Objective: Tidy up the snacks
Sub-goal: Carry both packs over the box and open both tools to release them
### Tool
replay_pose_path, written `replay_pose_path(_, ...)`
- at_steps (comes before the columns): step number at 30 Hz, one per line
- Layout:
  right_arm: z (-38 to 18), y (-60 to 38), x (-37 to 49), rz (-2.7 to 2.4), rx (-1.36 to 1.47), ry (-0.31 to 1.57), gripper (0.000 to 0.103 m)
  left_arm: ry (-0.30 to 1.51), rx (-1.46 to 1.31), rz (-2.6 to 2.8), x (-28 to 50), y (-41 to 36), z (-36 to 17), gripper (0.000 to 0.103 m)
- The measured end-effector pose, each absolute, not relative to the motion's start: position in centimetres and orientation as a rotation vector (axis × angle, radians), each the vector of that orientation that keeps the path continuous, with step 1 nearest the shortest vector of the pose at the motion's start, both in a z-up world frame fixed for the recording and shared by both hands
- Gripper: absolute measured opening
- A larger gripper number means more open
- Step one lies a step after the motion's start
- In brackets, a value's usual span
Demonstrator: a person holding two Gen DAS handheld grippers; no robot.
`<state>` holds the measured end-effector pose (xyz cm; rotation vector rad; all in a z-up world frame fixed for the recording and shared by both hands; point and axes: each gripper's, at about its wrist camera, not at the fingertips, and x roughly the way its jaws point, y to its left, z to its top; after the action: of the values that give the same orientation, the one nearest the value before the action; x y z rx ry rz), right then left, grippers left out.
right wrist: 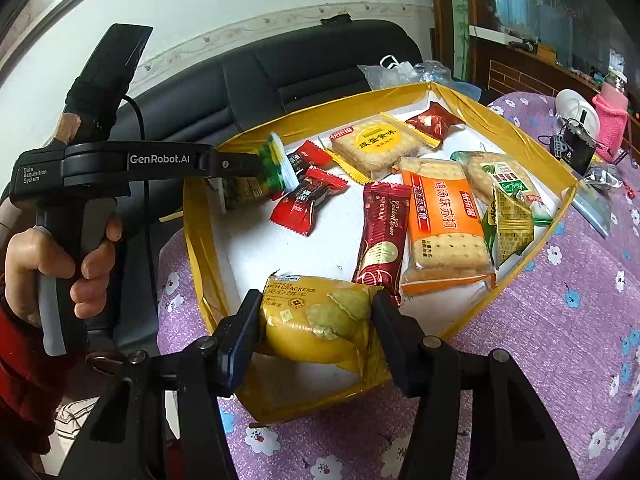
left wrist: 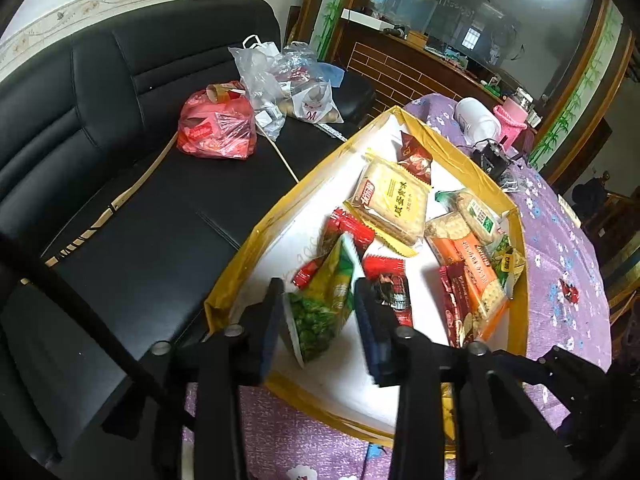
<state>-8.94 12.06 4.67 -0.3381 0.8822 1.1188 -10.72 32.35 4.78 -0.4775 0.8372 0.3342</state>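
Nearest the right wrist lens, the right gripper (right wrist: 316, 316) clamps a yellow cracker packet (right wrist: 320, 320) across its width, both pads pressed into the puffy film. The packet hangs over the near rim of the yellow-edged tray (right wrist: 516, 128), at 6 o'clock of the tray. Its long axis appears to run away from the camera, printed end toward 12 o'clock, though the near end is hidden.

Across the tray, at 10 o'clock, the left gripper (left wrist: 320, 312) has a green snack bag (left wrist: 324, 300) between its 2 fingers. The jaws stand narrow but seem eased off, with a gap showing beside the right pad; whether the left pad touches the bag cannot be told. The bag is blurred in the right view. It stands tilted on its lower edge on the white tray floor, its long axis rising toward 1 o'clock in the left view, beside 2 red candy wrappers (right wrist: 308, 200).

Both packets look light, air-filled and slippery, with brittle contents, so a gentle hold across the middle or on a sealed end seems safest.

An orange cracker pack (right wrist: 444, 220) lies flat, its long axis from 11 to 5 o'clock, beside a dark red bar (right wrist: 382, 236).
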Motion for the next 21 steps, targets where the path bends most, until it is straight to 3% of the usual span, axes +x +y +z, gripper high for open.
replay_pose_path(1,4.7,11.9,-8.9,1.125,-0.324,0.885,0.059,0.829,-0.484,0.332,-10.8,32.3,4.9,0.049)
replay_pose_path(5,5.4,11.2,-8.6,1.132,-0.269,0.883,0.069,0.814,-0.486,0.33,-11.0,31.9,5.5,0.053)
replay_pose_path(8,6.1,10.4,-8.3,1.126,-0.235,0.87,0.07,0.806,-0.486,0.324,-11.1,31.6,5.9,0.057)
replay_pose_path(13,7.1,8.6,-7.6,1.101,-0.186,0.851,0.08,0.784,-0.494,0.315,-10.8,30.7,6.7,0.074)
replay_pose_path(16,7.5,7.2,-6.5,1.061,-0.15,0.854,0.081,0.77,-0.499,0.316,-10.7,30.1,7.2,0.082)
replay_pose_path(21,7.5,4.5,-4.3,0.982,-0.086,0.87,0.082,0.769,-0.478,0.294,-9.9,28.7,7.9,0.085)
